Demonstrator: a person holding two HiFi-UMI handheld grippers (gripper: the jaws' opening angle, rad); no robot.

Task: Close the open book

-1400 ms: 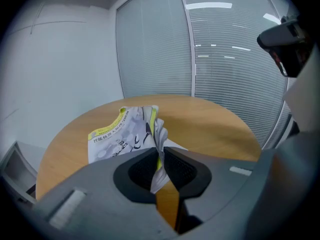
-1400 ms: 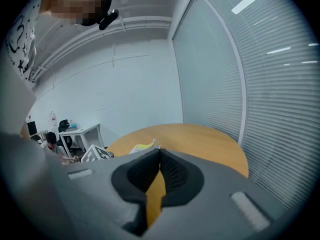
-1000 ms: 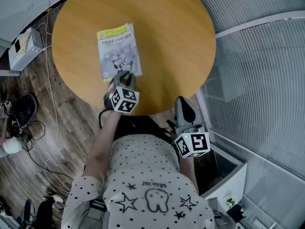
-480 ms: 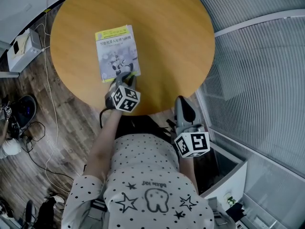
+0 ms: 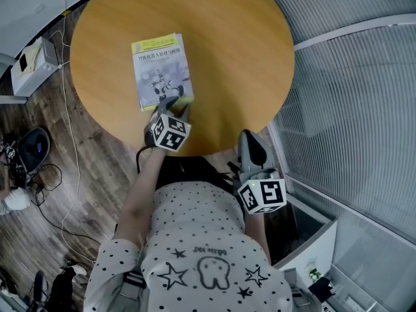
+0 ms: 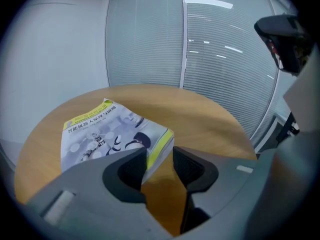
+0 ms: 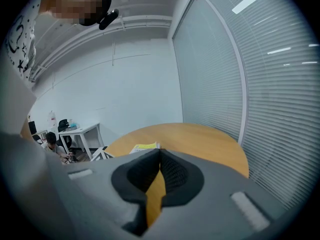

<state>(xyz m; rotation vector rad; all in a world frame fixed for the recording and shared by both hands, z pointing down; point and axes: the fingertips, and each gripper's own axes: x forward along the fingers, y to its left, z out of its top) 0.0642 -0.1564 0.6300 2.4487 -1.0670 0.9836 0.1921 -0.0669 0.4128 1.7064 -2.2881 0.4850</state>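
Book [image 5: 162, 70]: closed, on worktop [image 5: 240, 57]. Your left tongs [image 6: 160, 156]: just spread, the book's corner between them. Your right tongs [image 7: 159, 156]: pressed together.

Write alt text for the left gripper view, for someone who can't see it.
The left gripper has its jaws apart, having just been opening, with the near corner of a closed book between them. The book lies cover-up on a round wooden table. Slatted blinds fill the background.

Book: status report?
Left gripper jaws just opened, corner of grey-and-yellow paperback book between them, unclamped. Right gripper shut, empty. Book closed, flat on round wooden table. Nothing obstructing.
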